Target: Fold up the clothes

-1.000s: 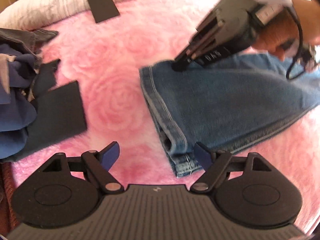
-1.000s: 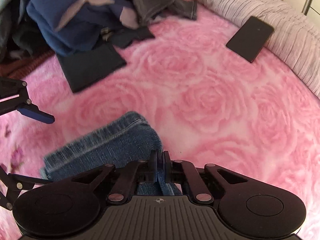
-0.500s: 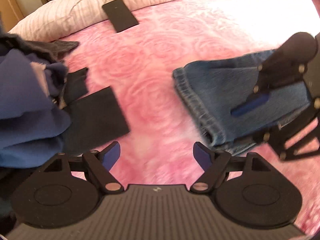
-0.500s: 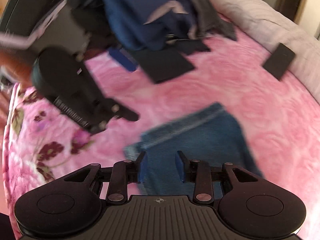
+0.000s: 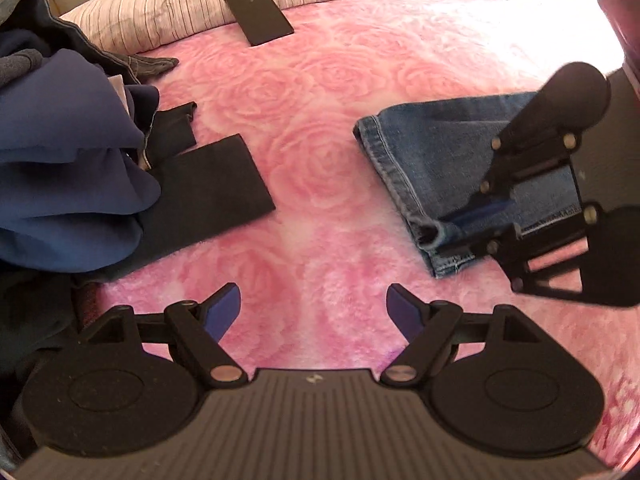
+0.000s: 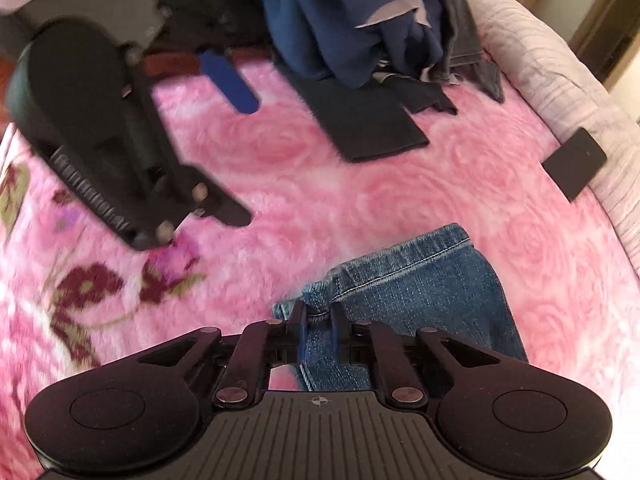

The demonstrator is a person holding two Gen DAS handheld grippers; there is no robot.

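Count: two grippers, one pair of folded jeans [image 5: 452, 160], one pile of unfolded clothes [image 5: 68, 168], one flat black garment [image 5: 208, 196], one dark phone [image 5: 258, 14], one striped pillow [image 5: 192, 4], all on a bed with a pink rose-patterned blanket [image 5: 320, 92].

Left gripper [image 5: 313, 312]: jaws apart, nothing between them, over bare blanket at 6 o'clock in the left wrist view.

Right gripper [image 6: 319, 334]: jaws have just been closing and now stand nearly together, clamped on the hem corner of the jeans. In the left wrist view this gripper sits at 3 o'clock over the jeans' lower hem corner.

Task item location: the jeans lie flat on the blanket at 2 to 3 o'clock in the left wrist view, hem edge facing the blanket's centre.

Hidden or unclear: the jeans run out of frame to the right; the right gripper covers part of the denim. The pile at 9 o'clock is cut off by the frame edge, and its separate garments cannot be counted. The left gripper in the right wrist view, at 10 o'clock, is blurred.

Edges and room: open blanket lies between the black garment and the jeans' hem. The phone rests at 12 o'clock, touching the pillow edge, well apart from both grippers. The pillow borders the blanket's far edge.
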